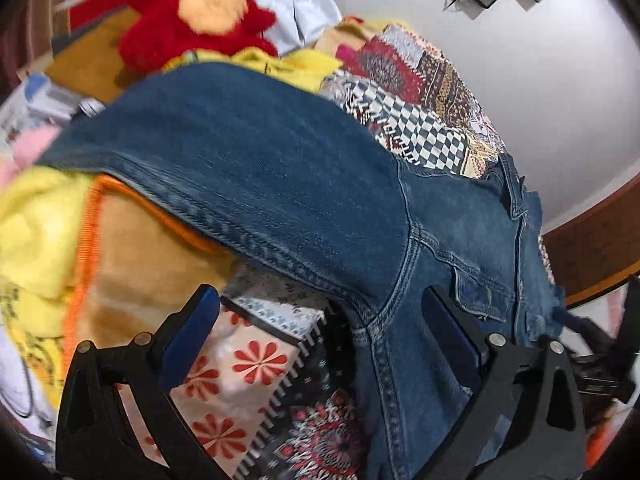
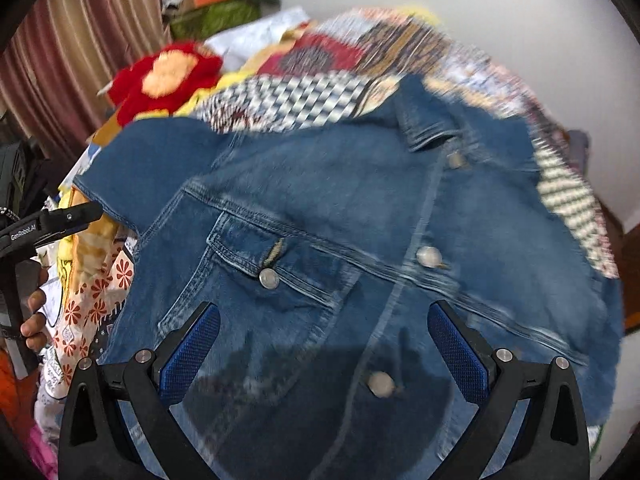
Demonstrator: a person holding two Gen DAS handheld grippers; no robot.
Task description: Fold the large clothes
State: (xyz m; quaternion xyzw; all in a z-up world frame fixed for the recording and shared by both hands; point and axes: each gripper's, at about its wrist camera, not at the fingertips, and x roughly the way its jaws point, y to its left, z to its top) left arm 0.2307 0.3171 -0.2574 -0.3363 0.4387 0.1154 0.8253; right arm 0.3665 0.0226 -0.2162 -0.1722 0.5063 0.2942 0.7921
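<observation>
Right wrist view, nearest first: the right gripper (image 2: 324, 344) hangs with its blue-padded fingers (image 2: 191, 354) spread wide and nothing between them, just above the front of the denim jacket (image 2: 340, 220). The jacket lies face up with its buttons (image 2: 429, 257) done, a flap pocket (image 2: 276, 264) on the chest and the collar (image 2: 426, 120) at the far end, spread over a patchwork bedspread (image 2: 304, 96). At the left edge the left gripper (image 2: 52, 222) shows, held in a hand (image 2: 34, 320).

From the left wrist, the left gripper (image 1: 320, 344) is likewise spread and empty, above floral fabric (image 1: 240, 364) beside the jacket's sleeve (image 1: 240, 152). Farther off lie a yellow cloth (image 1: 36, 232), an orange-edged blanket (image 1: 132, 256) and a red plush toy (image 1: 192, 20).
</observation>
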